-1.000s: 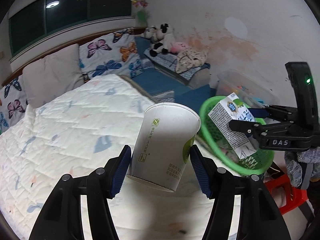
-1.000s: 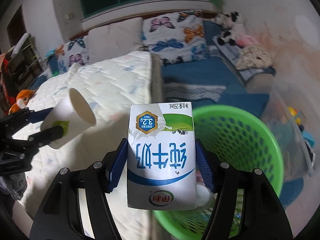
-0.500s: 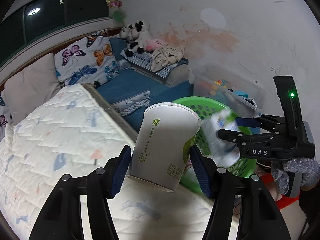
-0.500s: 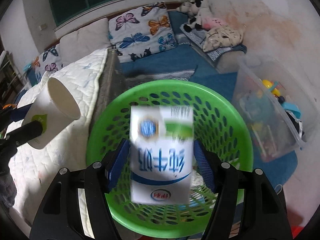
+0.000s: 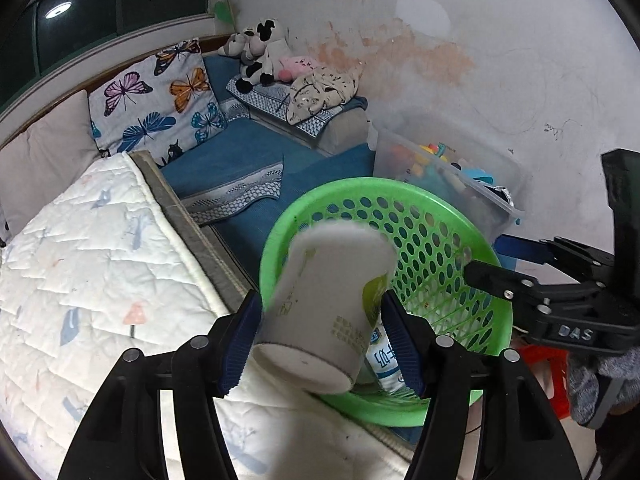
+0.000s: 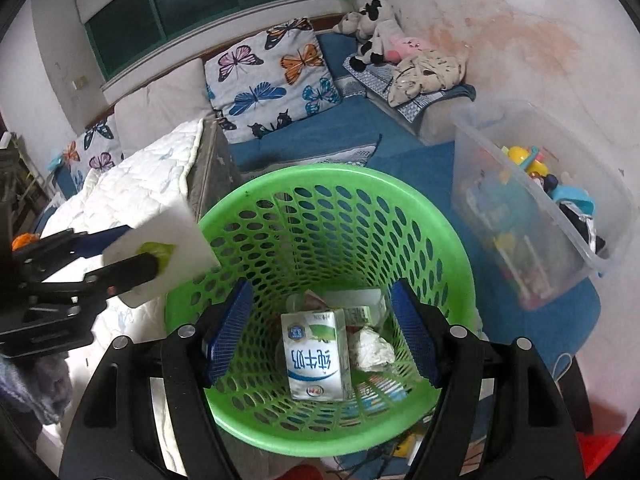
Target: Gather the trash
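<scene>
The left gripper (image 5: pixel 322 344), black with blue ribbed pads, is clenched on a white paper cup with green print (image 5: pixel 328 308), held tilted with its base toward the camera and its mouth pointing out over the round green perforated plastic basket (image 5: pixel 460 240); the cup looks blurred in that view. From the right wrist view the same cup (image 6: pixel 160 248) hangs at the basket's (image 6: pixel 360 184) left rim, above the edge where the white quilted mattress (image 6: pixel 148 176) ends. The right gripper (image 6: pixel 320 334) hovers directly over the basket's opening with its jaws spread wide and nothing between them. Down at the bottom of the basket lies a white, blue and green milk carton with Chinese lettering (image 6: pixel 316 354), resting face up, with a crumpled white paper wad (image 6: pixel 372 348) touching its right side and other scraps of packaging underneath. In the left wrist view a sliver of that carton (image 5: pixel 386 362) shows just behind the cup, and the right gripper (image 5: pixel 500 268) reaches in from the right side over the basket's far rim. Beside the basket stands a clear plastic storage bin holding colourful toys (image 6: pixel 536 208), against a stained white wall (image 5: pixel 500 60). Farther back sit a butterfly-print pillow (image 6: pixel 272 76) and a black and white plush cow (image 6: pixel 376 44) on blue bedding (image 5: pixel 224 168).
</scene>
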`<move>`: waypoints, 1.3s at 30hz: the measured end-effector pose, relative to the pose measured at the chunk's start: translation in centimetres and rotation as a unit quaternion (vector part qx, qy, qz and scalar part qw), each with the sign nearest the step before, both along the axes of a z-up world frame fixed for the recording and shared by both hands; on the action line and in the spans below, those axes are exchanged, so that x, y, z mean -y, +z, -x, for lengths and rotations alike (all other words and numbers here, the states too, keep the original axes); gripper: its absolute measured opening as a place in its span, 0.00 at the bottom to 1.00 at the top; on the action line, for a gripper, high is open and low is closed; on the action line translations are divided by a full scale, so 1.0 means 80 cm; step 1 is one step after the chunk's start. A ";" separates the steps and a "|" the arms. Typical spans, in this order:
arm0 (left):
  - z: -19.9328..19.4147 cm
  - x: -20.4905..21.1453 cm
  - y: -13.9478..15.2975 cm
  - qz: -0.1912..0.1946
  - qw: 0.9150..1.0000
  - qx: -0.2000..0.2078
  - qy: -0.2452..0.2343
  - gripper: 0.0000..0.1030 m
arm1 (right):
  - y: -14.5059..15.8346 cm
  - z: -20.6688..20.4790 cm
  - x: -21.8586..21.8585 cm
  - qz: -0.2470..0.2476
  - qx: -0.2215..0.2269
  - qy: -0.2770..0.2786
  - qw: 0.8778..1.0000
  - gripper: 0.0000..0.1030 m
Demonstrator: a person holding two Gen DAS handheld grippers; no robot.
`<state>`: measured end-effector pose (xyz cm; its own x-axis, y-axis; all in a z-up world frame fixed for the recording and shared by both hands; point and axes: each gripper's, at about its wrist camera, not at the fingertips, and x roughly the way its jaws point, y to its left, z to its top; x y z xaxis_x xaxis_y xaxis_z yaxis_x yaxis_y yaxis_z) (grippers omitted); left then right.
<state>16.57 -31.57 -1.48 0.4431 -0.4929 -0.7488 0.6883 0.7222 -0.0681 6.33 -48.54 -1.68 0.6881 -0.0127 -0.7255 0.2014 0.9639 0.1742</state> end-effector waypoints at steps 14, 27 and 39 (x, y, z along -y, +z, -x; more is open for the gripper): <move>0.006 -0.013 -0.004 -0.001 1.000 -0.004 0.018 0.67 | 0.007 0.026 -0.008 -0.024 0.017 0.002 1.000 0.70; 0.029 -0.107 0.025 0.023 0.996 0.020 0.082 0.79 | 0.024 0.036 -0.072 -0.030 0.038 0.047 0.998 0.70; 0.060 -0.205 0.043 0.024 0.987 0.057 0.146 0.91 | 0.034 0.029 -0.159 -0.013 0.055 0.098 0.994 0.74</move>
